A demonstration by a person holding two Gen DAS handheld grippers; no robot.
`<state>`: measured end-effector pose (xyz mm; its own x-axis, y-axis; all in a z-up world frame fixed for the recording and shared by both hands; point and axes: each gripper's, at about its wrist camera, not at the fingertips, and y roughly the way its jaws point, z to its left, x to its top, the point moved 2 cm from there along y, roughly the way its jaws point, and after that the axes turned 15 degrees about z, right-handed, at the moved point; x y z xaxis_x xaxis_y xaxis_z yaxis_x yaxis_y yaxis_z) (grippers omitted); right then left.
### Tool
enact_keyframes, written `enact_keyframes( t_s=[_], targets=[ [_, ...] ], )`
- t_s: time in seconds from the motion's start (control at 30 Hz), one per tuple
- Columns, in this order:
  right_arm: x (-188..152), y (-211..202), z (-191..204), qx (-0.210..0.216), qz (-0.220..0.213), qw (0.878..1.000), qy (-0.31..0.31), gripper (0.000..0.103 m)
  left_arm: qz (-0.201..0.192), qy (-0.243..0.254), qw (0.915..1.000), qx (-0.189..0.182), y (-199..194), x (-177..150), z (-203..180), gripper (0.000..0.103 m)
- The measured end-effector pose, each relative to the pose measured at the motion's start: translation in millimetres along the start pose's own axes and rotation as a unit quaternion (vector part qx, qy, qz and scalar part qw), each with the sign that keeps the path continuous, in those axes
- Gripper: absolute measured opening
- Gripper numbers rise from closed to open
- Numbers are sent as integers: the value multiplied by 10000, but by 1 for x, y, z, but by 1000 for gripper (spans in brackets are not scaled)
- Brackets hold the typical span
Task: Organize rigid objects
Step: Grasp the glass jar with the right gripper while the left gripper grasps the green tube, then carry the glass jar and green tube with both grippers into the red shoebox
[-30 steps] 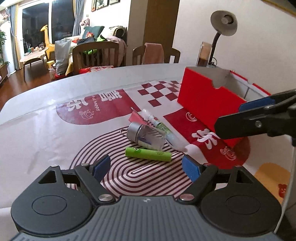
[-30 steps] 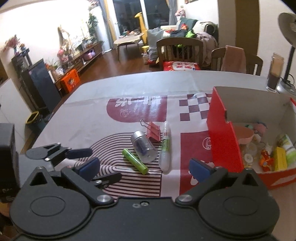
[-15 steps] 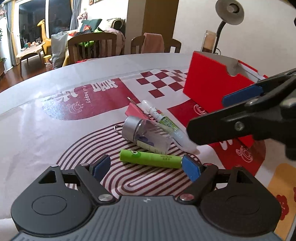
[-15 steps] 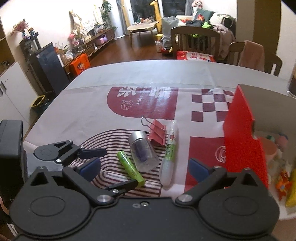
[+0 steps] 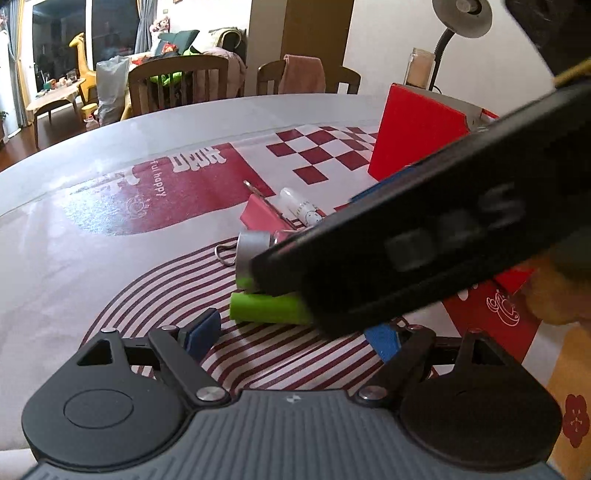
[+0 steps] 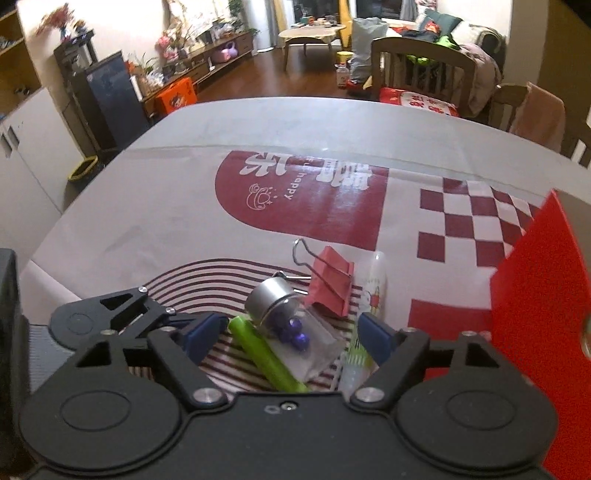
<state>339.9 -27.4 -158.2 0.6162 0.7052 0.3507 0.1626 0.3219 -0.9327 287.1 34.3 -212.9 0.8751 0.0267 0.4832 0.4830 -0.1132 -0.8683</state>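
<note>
A green tube (image 6: 267, 356), a clear jar with a silver lid (image 6: 291, 328) holding purple beads, a pink binder clip (image 6: 330, 282) and a white glue pen (image 6: 369, 314) lie together on the table. My right gripper (image 6: 286, 338) is open, its blue pads on either side of the jar and green tube. My left gripper (image 5: 291, 334) is open just short of the green tube (image 5: 269, 308). The right gripper's body crosses the left wrist view (image 5: 424, 240) and hides most of the jar.
A red cardboard box (image 6: 535, 295) stands open at the right, also in the left wrist view (image 5: 413, 129). The tablecloth (image 6: 295, 199) is white with red patterns. Chairs and a lamp (image 5: 461, 22) stand beyond the table's far edge.
Both grippers have moved in toward the pile. The right gripper has come down over the jar and green tube and now blocks much of the left wrist view.
</note>
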Motion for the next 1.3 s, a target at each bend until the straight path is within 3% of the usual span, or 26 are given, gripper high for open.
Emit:
enact_keyframes(
  t_s=[0.27,0.6,1.03,1.3],
  targets=[
    [8,18,5,-131,211,9992,-321,72,-96,122,9998,139,5,4,-8,84],
    [5,21,9,-249,275,9985,-395,49,-85,156,9995,270,0,-1,-7,81],
    [-13,-3,17,-182,145,9997,69,39,-62,-207,9997,124,-32,-26,6,81],
    [-45,-19,28,-205,162,9994,247,38,-112,-357,9992,165,-56,-46,17,81]
  ],
)
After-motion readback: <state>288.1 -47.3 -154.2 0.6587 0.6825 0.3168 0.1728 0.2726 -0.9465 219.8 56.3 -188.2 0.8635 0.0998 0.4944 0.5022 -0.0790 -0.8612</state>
